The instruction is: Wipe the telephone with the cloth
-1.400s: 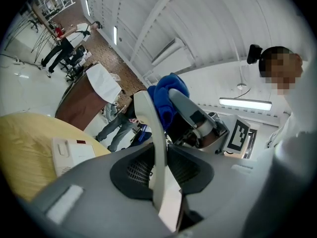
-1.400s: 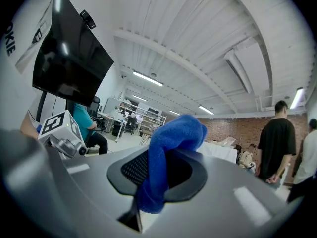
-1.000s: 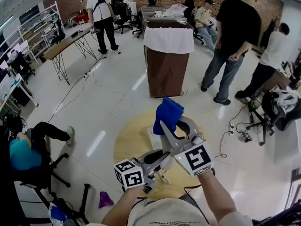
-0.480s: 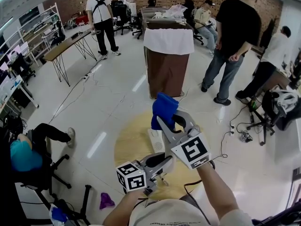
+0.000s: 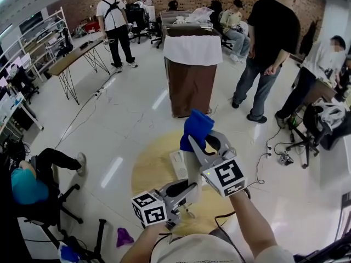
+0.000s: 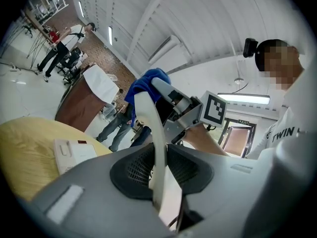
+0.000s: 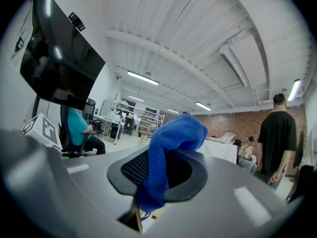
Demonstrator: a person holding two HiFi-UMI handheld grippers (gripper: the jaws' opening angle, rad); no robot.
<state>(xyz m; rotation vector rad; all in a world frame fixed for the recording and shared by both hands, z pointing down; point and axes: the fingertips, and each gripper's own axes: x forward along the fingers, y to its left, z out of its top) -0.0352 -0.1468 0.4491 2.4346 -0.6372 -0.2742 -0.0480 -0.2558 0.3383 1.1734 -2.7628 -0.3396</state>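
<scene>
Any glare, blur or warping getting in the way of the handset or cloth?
Head view: sharp, fisheye-bent edges; light streaks on the floor, away from the handset. Left gripper view: handset crisp, black corners. Right gripper view: cloth sharp, no glare.

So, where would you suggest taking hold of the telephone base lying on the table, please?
Probably from above, fingers across its long side edges: the telephone base lies flat and low on the yellow table, so a level approach finds little to clamp. Both grippers are full: left gripper on the handset, right gripper on the blue cloth.
</scene>
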